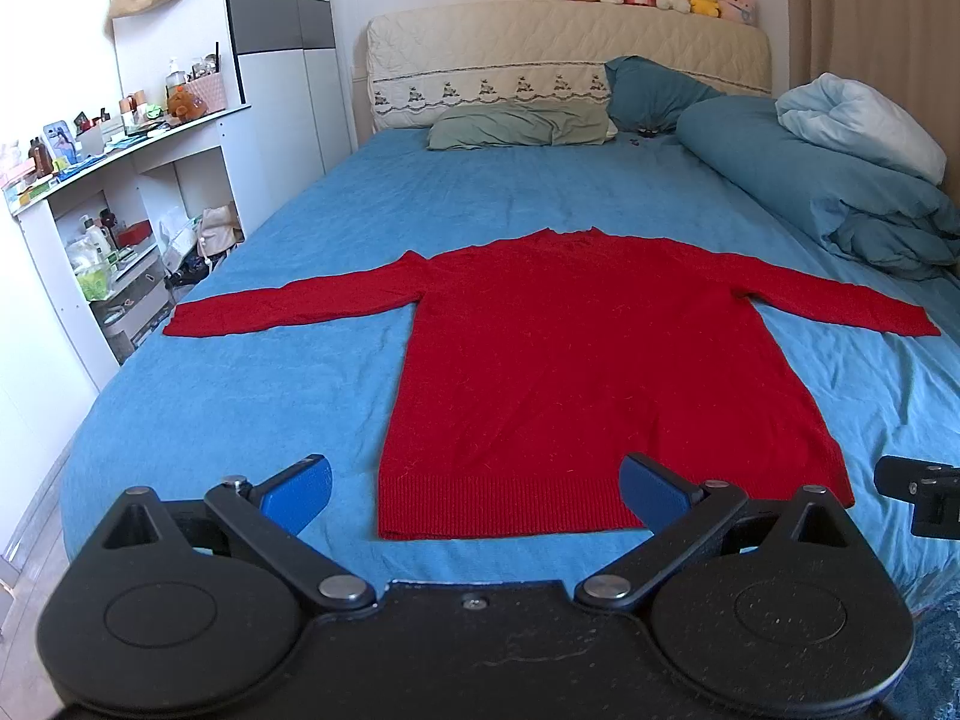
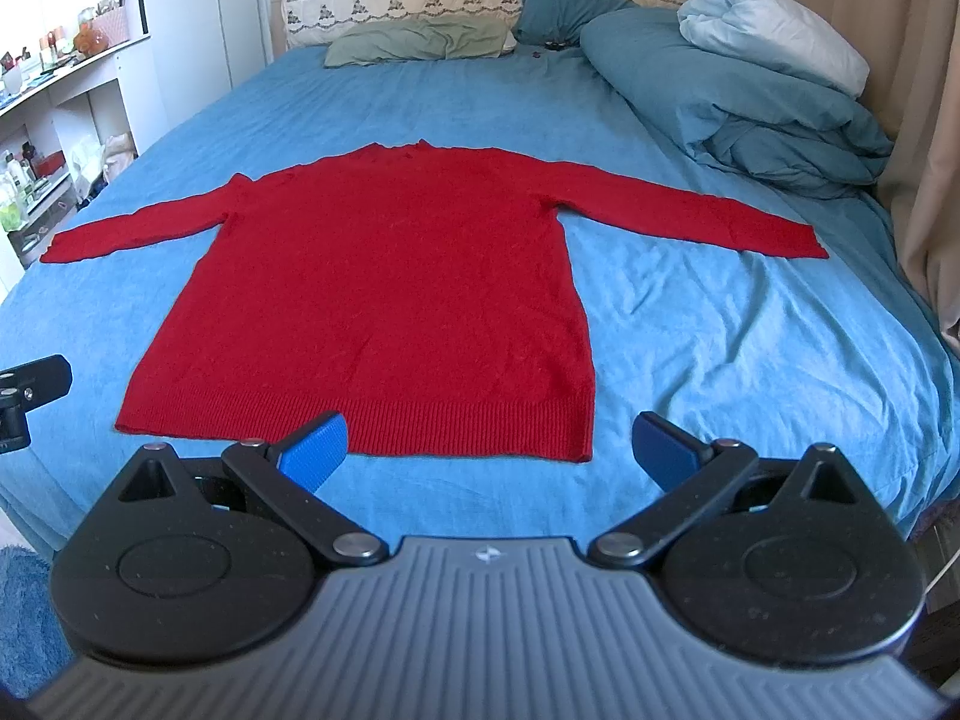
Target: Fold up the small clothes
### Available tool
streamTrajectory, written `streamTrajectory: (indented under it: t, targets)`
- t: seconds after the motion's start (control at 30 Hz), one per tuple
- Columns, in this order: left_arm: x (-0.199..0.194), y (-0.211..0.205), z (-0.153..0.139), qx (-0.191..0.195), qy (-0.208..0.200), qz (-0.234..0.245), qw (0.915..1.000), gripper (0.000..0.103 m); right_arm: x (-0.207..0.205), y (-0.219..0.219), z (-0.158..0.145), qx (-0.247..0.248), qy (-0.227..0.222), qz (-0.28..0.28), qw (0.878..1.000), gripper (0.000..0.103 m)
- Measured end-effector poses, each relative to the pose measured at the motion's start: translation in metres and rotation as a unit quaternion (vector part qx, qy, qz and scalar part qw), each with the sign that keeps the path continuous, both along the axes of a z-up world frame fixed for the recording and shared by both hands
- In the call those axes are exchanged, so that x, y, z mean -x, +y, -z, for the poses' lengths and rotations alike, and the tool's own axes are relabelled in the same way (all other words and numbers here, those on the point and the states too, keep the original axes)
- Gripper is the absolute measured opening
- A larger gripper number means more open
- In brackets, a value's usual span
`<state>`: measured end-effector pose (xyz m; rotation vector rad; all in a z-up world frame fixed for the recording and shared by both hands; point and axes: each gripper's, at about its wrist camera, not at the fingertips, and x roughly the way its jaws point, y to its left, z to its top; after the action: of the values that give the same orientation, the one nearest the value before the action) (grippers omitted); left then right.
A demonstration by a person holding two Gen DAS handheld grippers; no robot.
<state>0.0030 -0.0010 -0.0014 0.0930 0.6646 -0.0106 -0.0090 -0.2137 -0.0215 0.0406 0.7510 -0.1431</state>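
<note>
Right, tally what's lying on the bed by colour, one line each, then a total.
Red: 1, the sweater
Green: 1, the flat pillow
Teal: 2, the propped pillow and the duvet
Pale blue: 1, the bundle on the duvet
Total: 5
A small dark item near the pillows is too small to tell and is left out.

Bright, even daylight; soft shadows; sharp focus; strong fisheye bending, dark vignette at corners.

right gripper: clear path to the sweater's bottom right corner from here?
Probably yes. The right gripper is open and empty, just short of the hem, and the sweater lies flat on the bed. Only bare sheet lies between the fingers and that corner; the duvet sits far back.
</note>
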Motion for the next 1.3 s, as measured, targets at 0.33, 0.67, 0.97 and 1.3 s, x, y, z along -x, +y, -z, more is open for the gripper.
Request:
streamTrajectory:
  t: [0.33,0.67,0.97,1.3]
  targets:
    - [0.0007,0.0019,0.0,0.002,-0.001,-0.003,1.0,0.103,0.0002,0.0004,-0.0002,0.0,0.0,0.0,1.0,0.103]
    - [0.004,0.0016,-0.0015,0.002,-0.003,-0.004,1.0,0.103,0.0018,0.0071,0.0,-0.001,0.001,-0.001,1.0,0.103]
    - [0.004,0.0017,-0.0016,0.003,-0.003,-0.004,1.0,0.103,0.0026,0.0075,0.0013,-0.003,0.003,0.0,1.0,0.103]
    - [0.0085,0.0033,-0.0058,0.006,-0.008,-0.007,0.9999,0.103,0.0066,0.0038,-0.0036,-0.007,-0.002,-0.002,1.0,0.103]
